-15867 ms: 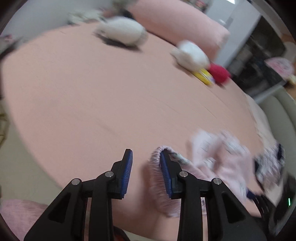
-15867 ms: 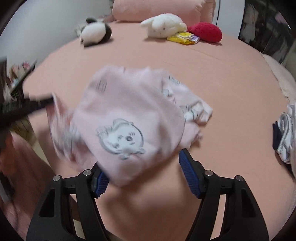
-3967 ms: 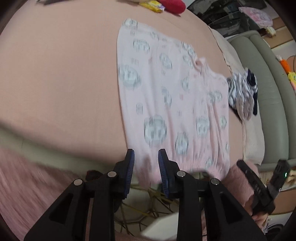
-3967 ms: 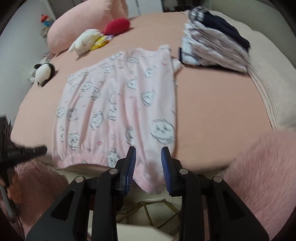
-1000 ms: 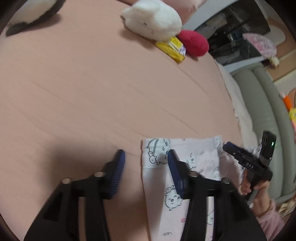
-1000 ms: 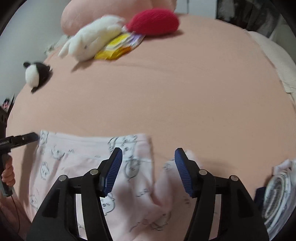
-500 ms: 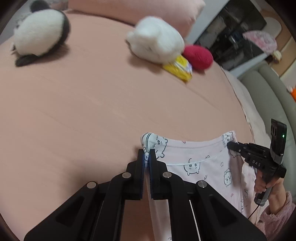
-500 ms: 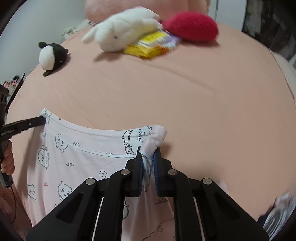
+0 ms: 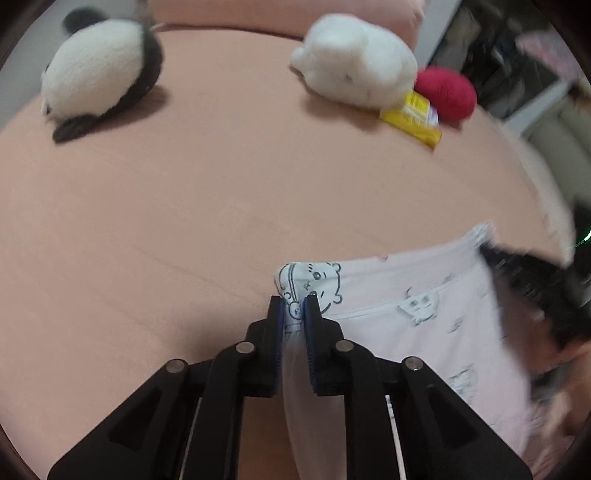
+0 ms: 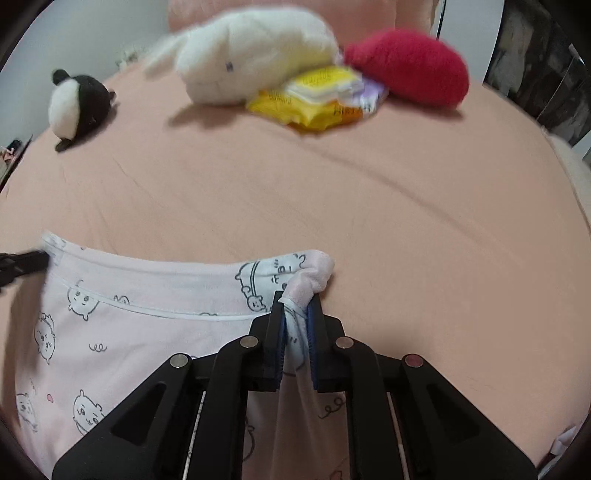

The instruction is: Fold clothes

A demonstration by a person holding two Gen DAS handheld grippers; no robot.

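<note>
A pale pink garment (image 9: 406,317) printed with small cartoon animals lies on the peach bed sheet (image 9: 184,203). My left gripper (image 9: 293,306) has the garment's far left corner between its blue pads, and the jaws are opening slightly. My right gripper (image 10: 295,302) pinches a bunched far right corner of the same garment (image 10: 147,332), and its jaws are also easing open. Each gripper shows in the other's view: the right one, blurred (image 9: 524,280), and the left one (image 10: 22,264) at the opposite corner.
At the head of the bed lie a panda plush (image 9: 99,70), a white plush (image 9: 354,62), a red plush (image 9: 447,94) and a yellow packet (image 9: 413,118), all in front of a pink pillow (image 9: 280,14). Bare sheet lies between the garment and the toys.
Both grippers went from open over the garment's corners to pinching them. They have since carried the edge up the bed toward the plush toys, and the right one moved more.
</note>
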